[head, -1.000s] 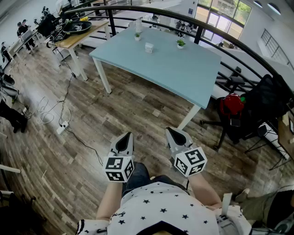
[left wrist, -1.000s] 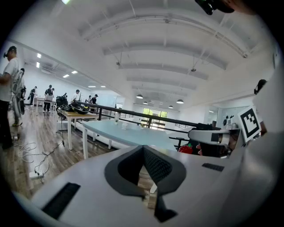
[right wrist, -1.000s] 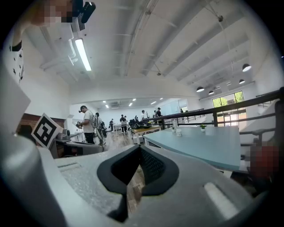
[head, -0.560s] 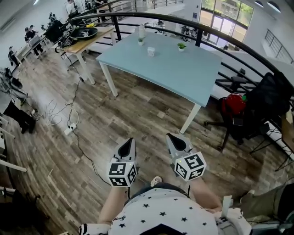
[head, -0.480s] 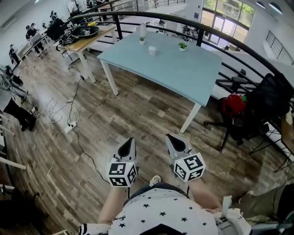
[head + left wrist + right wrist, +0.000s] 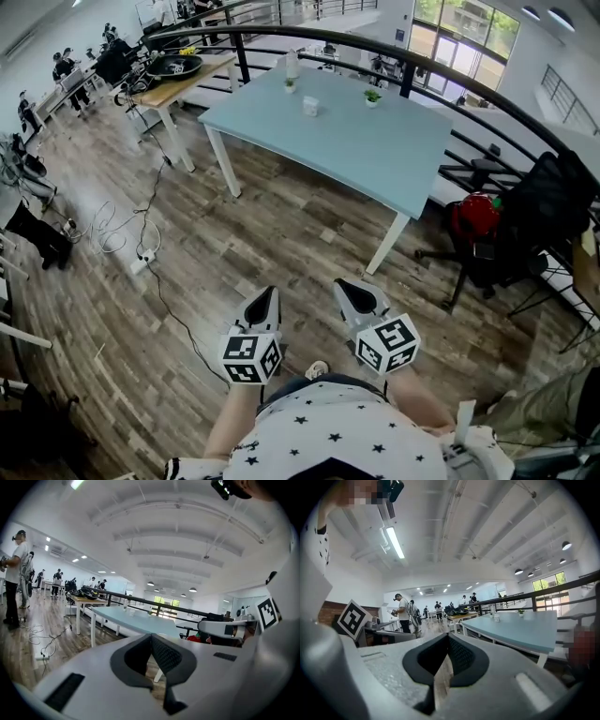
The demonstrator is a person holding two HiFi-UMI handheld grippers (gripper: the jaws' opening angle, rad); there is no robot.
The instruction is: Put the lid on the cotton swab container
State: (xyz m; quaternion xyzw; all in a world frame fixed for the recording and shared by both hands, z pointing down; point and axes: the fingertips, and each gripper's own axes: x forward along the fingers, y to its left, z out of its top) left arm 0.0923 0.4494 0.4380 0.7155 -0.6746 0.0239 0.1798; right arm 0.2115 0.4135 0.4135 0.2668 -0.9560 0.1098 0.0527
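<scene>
Approach only: blue bench has drawn slightly nearer, its small white container, likely the swab one, well ahead. Left gripper and right gripper carry nothing, fingers clenched.

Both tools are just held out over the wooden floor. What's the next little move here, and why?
Probably step forward to the pale blue rectangular table: the small white container stands on its far side, well beyond both the left gripper and right gripper, whose jaws are shut and empty.
</scene>
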